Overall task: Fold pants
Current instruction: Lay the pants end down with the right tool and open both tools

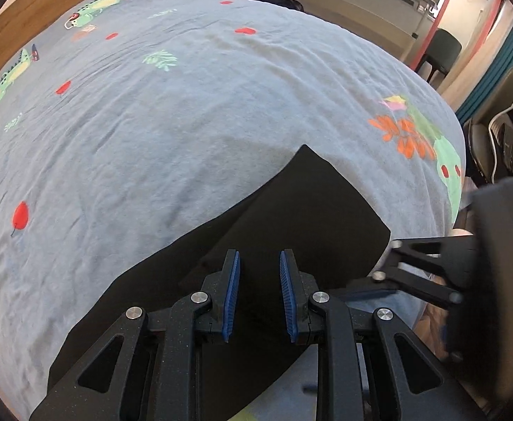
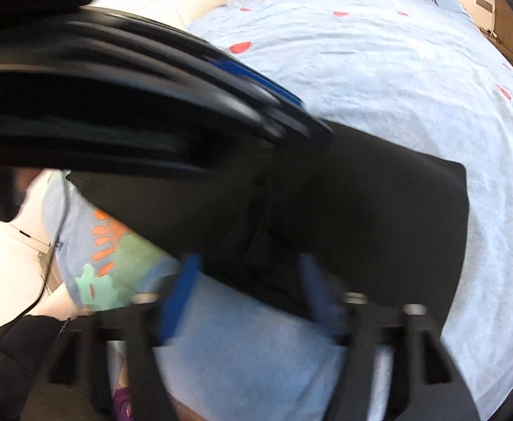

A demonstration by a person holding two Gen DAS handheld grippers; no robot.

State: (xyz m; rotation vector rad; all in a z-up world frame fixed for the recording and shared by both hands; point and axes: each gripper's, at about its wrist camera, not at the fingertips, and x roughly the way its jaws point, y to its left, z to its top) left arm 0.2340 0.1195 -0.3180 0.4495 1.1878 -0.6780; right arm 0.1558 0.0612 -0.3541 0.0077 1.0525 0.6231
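Note:
Black pants (image 1: 302, 210) lie folded flat on a blue printed bedsheet (image 1: 172, 115) near the bed's front edge. My left gripper (image 1: 259, 293) is open just above the pants, its blue pads apart with nothing between them. My right gripper shows at the right edge of the left wrist view (image 1: 396, 266). In the right wrist view the pants (image 2: 379, 217) lie ahead, and my right gripper (image 2: 249, 294) is open, blurred, at their near edge. The left gripper (image 2: 284, 105) crosses that view as a dark blurred shape above the pants.
The bedsheet (image 2: 379, 70) stretches far beyond the pants, with a wooden frame (image 2: 509, 28) at its end. A black office chair (image 1: 502, 129) and a dark green chair (image 1: 442, 52) stand to the right of the bed. White floor (image 2: 7, 273) shows at left.

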